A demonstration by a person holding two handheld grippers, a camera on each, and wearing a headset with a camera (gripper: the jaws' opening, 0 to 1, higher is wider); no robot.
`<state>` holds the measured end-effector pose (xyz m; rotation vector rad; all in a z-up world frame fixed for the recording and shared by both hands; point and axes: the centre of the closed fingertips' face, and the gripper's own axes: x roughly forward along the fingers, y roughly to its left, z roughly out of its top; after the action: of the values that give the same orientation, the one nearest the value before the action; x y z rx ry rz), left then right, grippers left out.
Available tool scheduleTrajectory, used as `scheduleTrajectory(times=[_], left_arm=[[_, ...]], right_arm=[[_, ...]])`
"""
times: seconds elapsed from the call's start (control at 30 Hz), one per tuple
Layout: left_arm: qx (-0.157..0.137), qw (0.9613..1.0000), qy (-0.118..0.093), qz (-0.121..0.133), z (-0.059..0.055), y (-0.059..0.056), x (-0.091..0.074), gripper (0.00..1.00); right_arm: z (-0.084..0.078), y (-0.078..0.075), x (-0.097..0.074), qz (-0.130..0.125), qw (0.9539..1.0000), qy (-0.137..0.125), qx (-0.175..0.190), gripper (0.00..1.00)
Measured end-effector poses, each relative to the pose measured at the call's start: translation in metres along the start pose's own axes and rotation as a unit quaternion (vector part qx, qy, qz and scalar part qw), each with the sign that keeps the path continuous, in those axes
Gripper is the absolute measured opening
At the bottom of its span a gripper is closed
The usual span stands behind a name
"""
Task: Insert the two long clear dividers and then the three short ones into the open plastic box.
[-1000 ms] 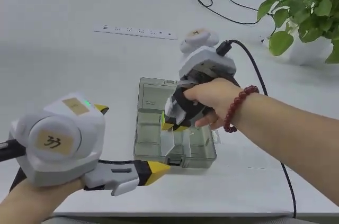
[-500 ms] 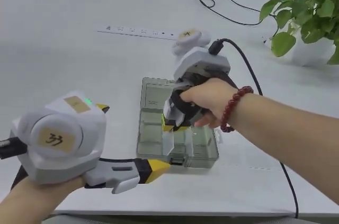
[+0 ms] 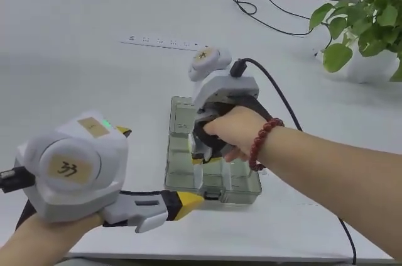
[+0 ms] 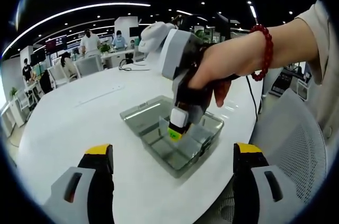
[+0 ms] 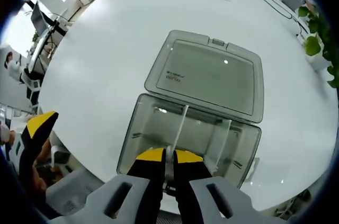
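R gripper [image 5: 168, 158] is mine, jaws clenched on the near end of a clear divider [image 5: 181, 122]; only a thin strip of clear plastic shows between the yellow tips. The divider stands upright inside the plastic box [image 5: 139, 128] and runs from the hinge side toward the near wall, left of centre in the right gripper view. A 2nd clear upright piece sits further right in the box; can't tell if it's a loose divider or moulded. The lid [image 5: 212, 75] lies open flat on the table behind the box.

Head view: R gripper [image 3: 202, 155] points down into the plastic box [image 3: 213, 192], w/ the divider [image 3: 200, 177] just below its tips. Bead bracelet [image 3: 259, 144] on that wrist.

L gripper [image 3: 161, 165] is released, jaws wide apart, nothing between them, held near the table's [image 3: 75, 77] front edge, left of the box, not touching it. In the left gripper view, L gripper [image 4: 172, 149] looks at the box [image 4: 139, 115] and R gripper [image 4: 177, 127] above it.

Bkgd: power strip [image 3: 166, 44], cable [image 3: 276, 93], plant [image 3: 370, 14].
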<state>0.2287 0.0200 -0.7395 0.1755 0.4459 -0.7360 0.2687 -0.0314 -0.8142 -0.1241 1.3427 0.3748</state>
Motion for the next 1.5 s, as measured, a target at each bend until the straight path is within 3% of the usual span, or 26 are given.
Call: scheduleTrajectory(times=[0.53,0.73,0.8,0.93,1.07,1.3,1.4,1.5], left_arm=[[0.0,0.9999,0.007,0.011,-0.003,0.002,-0.001,0.96],[0.0,0.9999,0.005,0.014,-0.001,0.003,-0.001,0.96],[0.001,0.9999,0.007,0.014,-0.002,0.003,-0.001,0.95],[-0.001,0.9998,0.009,0.015,-0.002,0.004,-0.002,0.95],[-0.004,0.9998,0.009,0.018,-0.001,0.005,-0.003,0.95],[-0.01,0.9996,0.01,0.026,-0.002,0.008,-0.006,0.95],[-0.013,0.9994,0.01,0.03,-0.002,0.01,-0.008,0.95],[-0.017,0.9992,0.009,0.034,-0.001,0.011,-0.009,0.95]], right_arm=[[0.004,-0.007,0.014,0.002,0.9999,-0.004,0.016,0.07],[0.007,-0.004,0.014,0.037,0.9988,-0.022,0.024,0.1],[0.014,-0.003,0.014,0.053,0.9972,-0.049,0.015,0.12],[0.016,0.002,0.008,0.077,0.995,-0.061,0.013,0.2],[0.019,0.006,0.002,0.091,0.9923,-0.079,-0.028,0.25],[0.015,0.015,-0.009,0.118,0.9822,-0.099,-0.108,0.33],[0.016,0.018,-0.016,0.126,0.9745,-0.117,-0.145,0.35],[0.015,0.022,-0.025,0.132,0.9636,-0.138,-0.187,0.36]])
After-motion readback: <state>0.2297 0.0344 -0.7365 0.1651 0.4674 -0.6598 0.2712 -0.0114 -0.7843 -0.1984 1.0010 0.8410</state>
